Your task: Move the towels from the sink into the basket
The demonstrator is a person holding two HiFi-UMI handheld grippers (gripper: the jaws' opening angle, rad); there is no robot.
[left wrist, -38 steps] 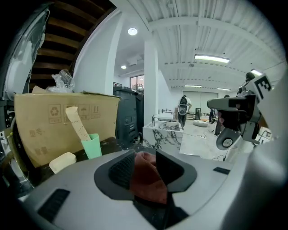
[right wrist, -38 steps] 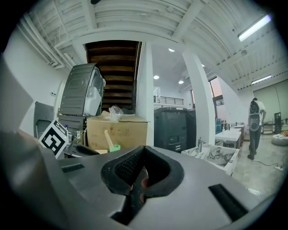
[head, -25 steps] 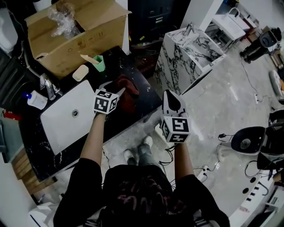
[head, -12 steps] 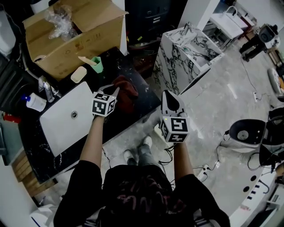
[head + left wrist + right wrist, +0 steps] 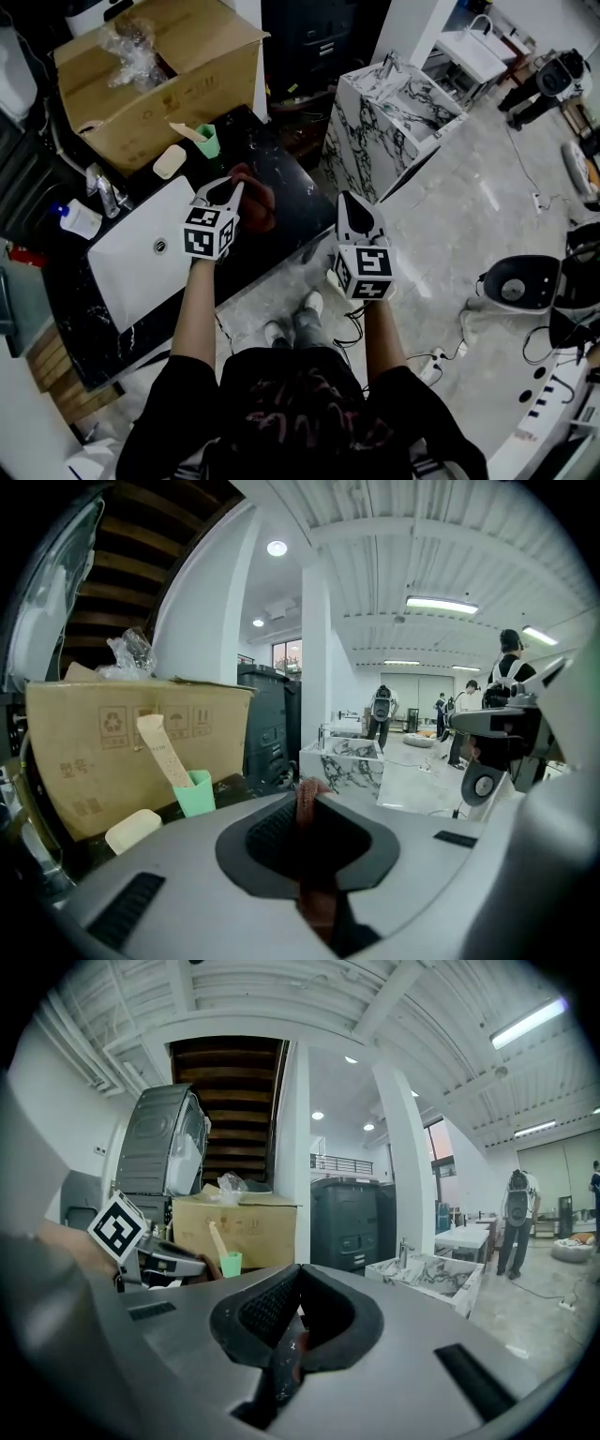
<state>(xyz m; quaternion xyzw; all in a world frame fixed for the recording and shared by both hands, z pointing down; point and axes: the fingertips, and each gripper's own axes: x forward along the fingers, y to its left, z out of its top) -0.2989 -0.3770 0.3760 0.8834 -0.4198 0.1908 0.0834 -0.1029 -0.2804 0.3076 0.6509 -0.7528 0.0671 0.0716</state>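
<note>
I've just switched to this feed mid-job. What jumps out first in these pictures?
The dark red towel pinched in the left gripper, whose jaws have just been closing on it, stands out against the black countertop right of the white sink. Behind it sits a big open cardboard box, and a marble-patterned vanity stands on the floor to the right.

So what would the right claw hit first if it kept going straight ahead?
Likely the dark cabinet: the right claw aims roughly at it, with the marble stand off to the right. Depth is hard to judge, so that is a guess.
</note>
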